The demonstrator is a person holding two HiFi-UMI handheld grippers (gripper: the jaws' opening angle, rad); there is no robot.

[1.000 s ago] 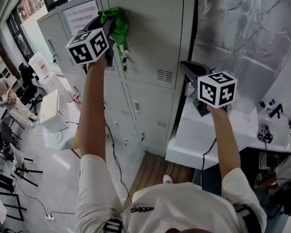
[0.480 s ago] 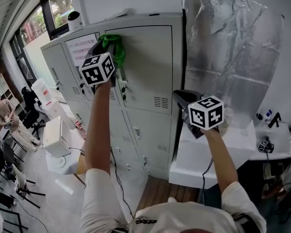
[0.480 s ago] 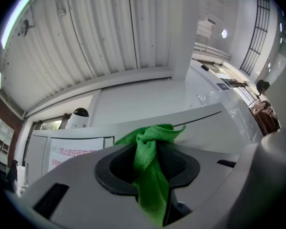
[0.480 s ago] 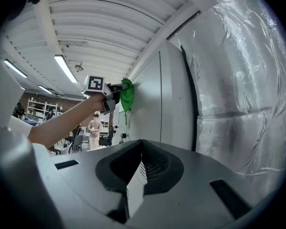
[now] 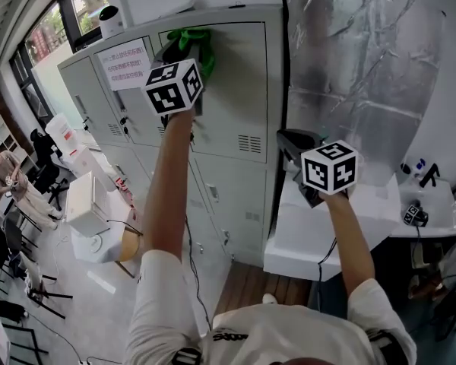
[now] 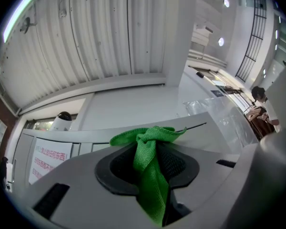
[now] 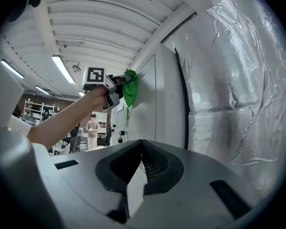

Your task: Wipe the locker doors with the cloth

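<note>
A green cloth (image 5: 201, 47) is pressed against the top of a grey locker door (image 5: 243, 90) in the head view. My left gripper (image 5: 184, 48) is raised at arm's length and shut on it. Its own view shows the cloth (image 6: 150, 175) bunched between the jaws and spilling over their tips, with the locker's top edge just behind. Lower and to the right, my right gripper (image 5: 292, 141) hangs beside the lockers; its jaws (image 7: 137, 173) are shut with nothing in them. From the right gripper view, the cloth (image 7: 130, 92) and left gripper (image 7: 119, 84) touch the door (image 7: 147, 109).
A crinkled silver foil sheet (image 5: 361, 74) covers the wall right of the lockers, above a white table (image 5: 311, 238). A paper notice (image 5: 123, 64) is on a door further left. A white round device (image 5: 111, 21) stands on top. A white box (image 5: 82, 196) and people (image 5: 6, 175) are at left.
My left gripper has carried the cloth to the right and upward along the top of the locker door. The right gripper has stayed low beside the lockers.
</note>
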